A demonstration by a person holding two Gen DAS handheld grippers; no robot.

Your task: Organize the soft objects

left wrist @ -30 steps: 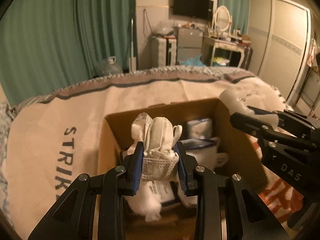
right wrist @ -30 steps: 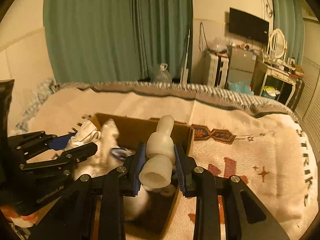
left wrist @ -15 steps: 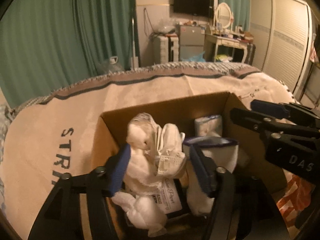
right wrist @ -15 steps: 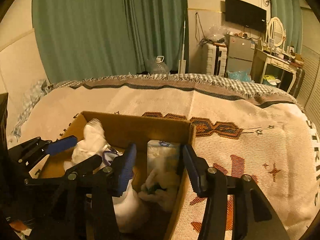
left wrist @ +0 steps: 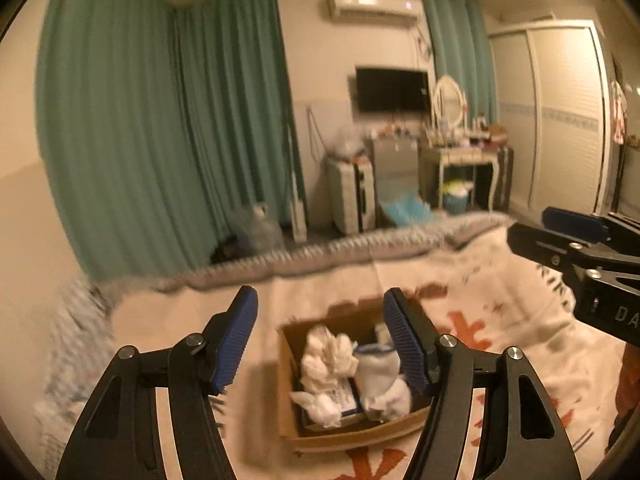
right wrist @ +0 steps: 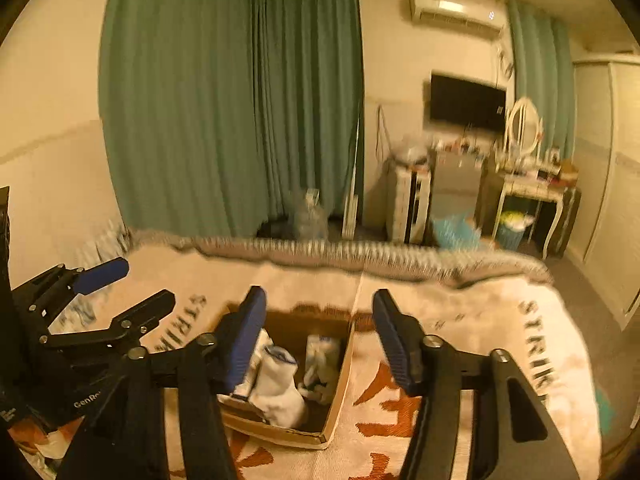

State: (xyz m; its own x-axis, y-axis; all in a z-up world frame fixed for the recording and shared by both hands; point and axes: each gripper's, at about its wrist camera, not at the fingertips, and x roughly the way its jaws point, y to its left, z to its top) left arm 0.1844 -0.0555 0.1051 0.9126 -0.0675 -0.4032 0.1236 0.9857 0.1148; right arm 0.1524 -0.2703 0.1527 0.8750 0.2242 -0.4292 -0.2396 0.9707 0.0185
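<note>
Honestly, both feeds are pretty smeared right now, so the far edge of the bed and the blanket [left wrist: 328, 292] print are mush; I can only read "STRIK" [right wrist: 536, 344] down the right side on the right wrist cam.

The cardboard box [left wrist: 288, 376] sits on the blanket below both claws. In it I can make out a crumpled white bundle [left wrist: 328, 350] on the left, a white sock with a dark cuff [left wrist: 378, 364] next to it, and something flat with a label [left wrist: 344, 394] underneath. What the lumps at the near end are, I can't tell. From the right cam my own left finger [right wrist: 244, 336] covers the box's left side, so only the sock [right wrist: 278, 384] and a pale packet [right wrist: 322, 350] behind it show.

Left gripper [left wrist: 320, 344] is spread wide with nothing between the blue pads, hanging above the box. Right gripper [right wrist: 318, 340] is the same: jaws far apart, empty, box visible through the gap. Each claw pokes into the other's view from the side, cut off by the frame edge.

Background: green curtains [right wrist: 232, 112], a wall TV [right wrist: 466, 100], an air conditioner [right wrist: 454, 12], a dressing table with an oval mirror [right wrist: 522, 124], and a wardrobe [left wrist: 560, 116] on the right.
</note>
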